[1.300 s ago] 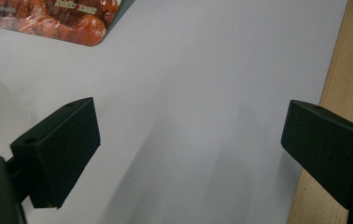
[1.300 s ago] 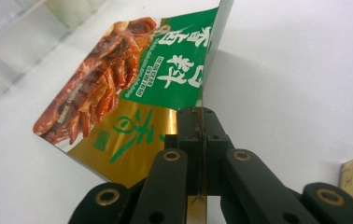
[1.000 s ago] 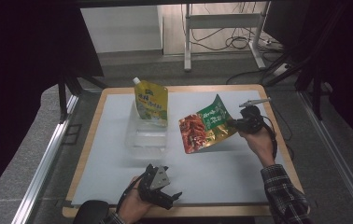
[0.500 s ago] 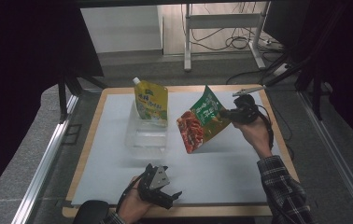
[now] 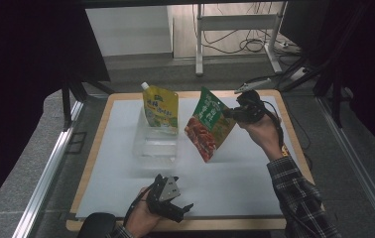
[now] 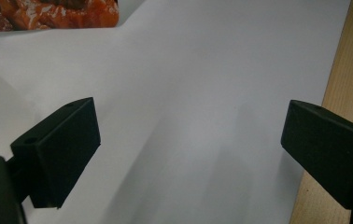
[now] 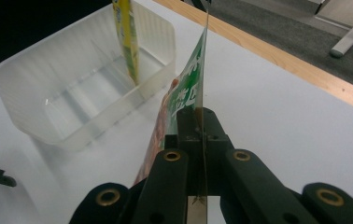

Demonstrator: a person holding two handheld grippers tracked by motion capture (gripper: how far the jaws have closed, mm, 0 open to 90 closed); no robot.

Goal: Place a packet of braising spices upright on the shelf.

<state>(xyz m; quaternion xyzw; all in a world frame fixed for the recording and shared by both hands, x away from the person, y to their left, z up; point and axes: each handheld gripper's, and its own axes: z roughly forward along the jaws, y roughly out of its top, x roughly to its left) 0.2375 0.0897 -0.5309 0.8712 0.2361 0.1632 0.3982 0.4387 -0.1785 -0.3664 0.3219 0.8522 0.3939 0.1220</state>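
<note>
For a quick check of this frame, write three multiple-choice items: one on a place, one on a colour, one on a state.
1. Where does the yellow pouch stand?
A. In the clear plastic tub
B. Flat on the white mat
C. Between the left gripper's jaws

2. Which colours mark the held pouch?
A. Blue and white
B. Green and red
C. Black and silver

3. How does the left gripper stand?
A. Shut on a pouch
B. Open, holding nothing
C. Shut on the tub's rim

Answers: 1 A, the right gripper view shows its foot inside the tub. 2 B, green at the top, red below. 3 B, the left gripper view shows its jaws wide apart above bare mat, while the right gripper pinches the held pouch.
</note>
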